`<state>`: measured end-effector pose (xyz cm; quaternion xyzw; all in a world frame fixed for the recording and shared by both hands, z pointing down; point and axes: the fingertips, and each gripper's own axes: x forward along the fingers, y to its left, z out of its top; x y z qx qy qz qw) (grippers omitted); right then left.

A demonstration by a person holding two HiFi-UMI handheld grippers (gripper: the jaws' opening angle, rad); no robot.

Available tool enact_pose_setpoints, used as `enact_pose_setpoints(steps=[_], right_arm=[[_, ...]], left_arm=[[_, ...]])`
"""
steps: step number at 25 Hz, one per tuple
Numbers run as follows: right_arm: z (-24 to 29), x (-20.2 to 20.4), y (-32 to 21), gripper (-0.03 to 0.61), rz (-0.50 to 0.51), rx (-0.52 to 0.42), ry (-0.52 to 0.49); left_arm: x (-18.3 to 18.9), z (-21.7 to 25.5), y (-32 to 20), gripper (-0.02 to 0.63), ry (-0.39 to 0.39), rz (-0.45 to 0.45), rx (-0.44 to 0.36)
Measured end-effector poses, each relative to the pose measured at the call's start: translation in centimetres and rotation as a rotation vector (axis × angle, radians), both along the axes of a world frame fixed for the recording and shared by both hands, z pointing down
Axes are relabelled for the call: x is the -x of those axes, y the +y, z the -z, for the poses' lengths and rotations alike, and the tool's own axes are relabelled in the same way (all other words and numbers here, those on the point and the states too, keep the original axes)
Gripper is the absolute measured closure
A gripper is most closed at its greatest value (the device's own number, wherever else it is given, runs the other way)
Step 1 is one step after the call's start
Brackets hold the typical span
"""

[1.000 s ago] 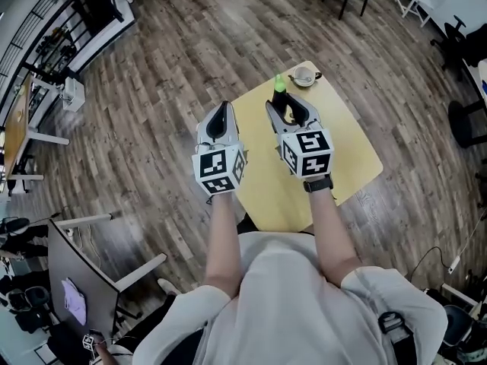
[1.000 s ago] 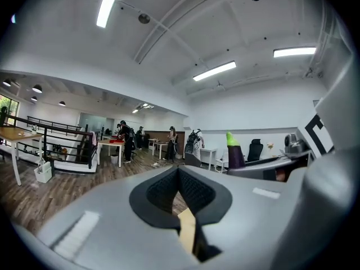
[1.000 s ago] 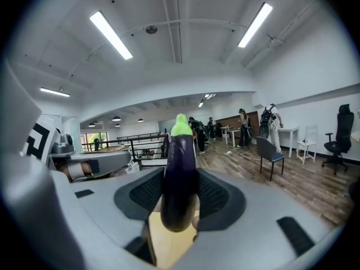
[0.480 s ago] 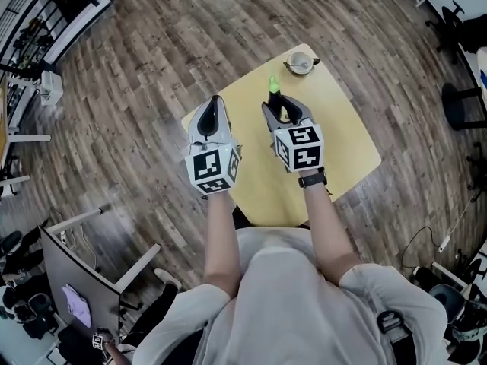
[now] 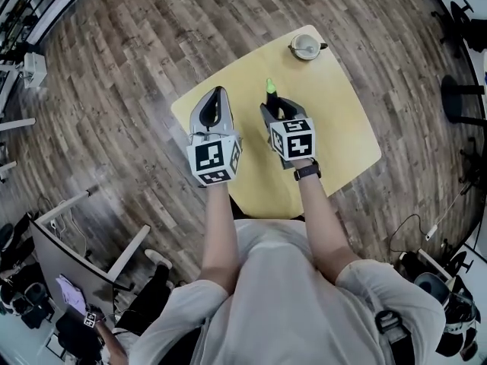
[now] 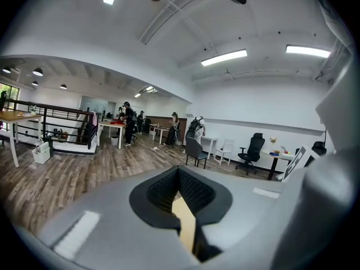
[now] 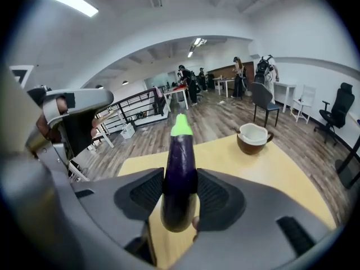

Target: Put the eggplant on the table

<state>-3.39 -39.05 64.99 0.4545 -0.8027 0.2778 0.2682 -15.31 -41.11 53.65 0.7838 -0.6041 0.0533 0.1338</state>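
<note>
A dark purple eggplant [image 7: 180,173] with a bright green stem end [image 5: 269,87] sits between the jaws of my right gripper [image 7: 180,191], which is shut on it above the yellow table [image 5: 342,139]. The eggplant points away from me and slightly down toward the tabletop [image 7: 281,170]. My left gripper [image 5: 215,103] hovers over the table's left corner, beside the right one. Its jaws stand almost together with nothing between them in the left gripper view, only a thin sliver of yellow table showing through the gap [image 6: 184,224].
A brown and white cup [image 5: 307,46] [image 7: 253,138] stands near the table's far corner. Wooden floor surrounds the small table. Chairs, desks and people are far back in the room. A black railing [image 7: 135,108] runs along the left.
Both grippers have sunk toward the table, the right one tipping further down with the eggplant still in it. The table now appears closer beneath them.
</note>
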Motion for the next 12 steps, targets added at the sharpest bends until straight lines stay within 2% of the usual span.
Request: enact_pose_setpoints(steps=[7, 12], right_arm=[[-6.1, 0.6, 1.6, 0.394, 0.007, 0.133, 0.025], [-8.5, 0.8, 2.0, 0.394, -0.013, 0.168, 0.041]], left_arm=[[0.3, -3.7, 0.2, 0.607, 0.027, 0.009, 0.076], [0.4, -5.7, 0.6, 0.607, 0.036, 0.013, 0.111]])
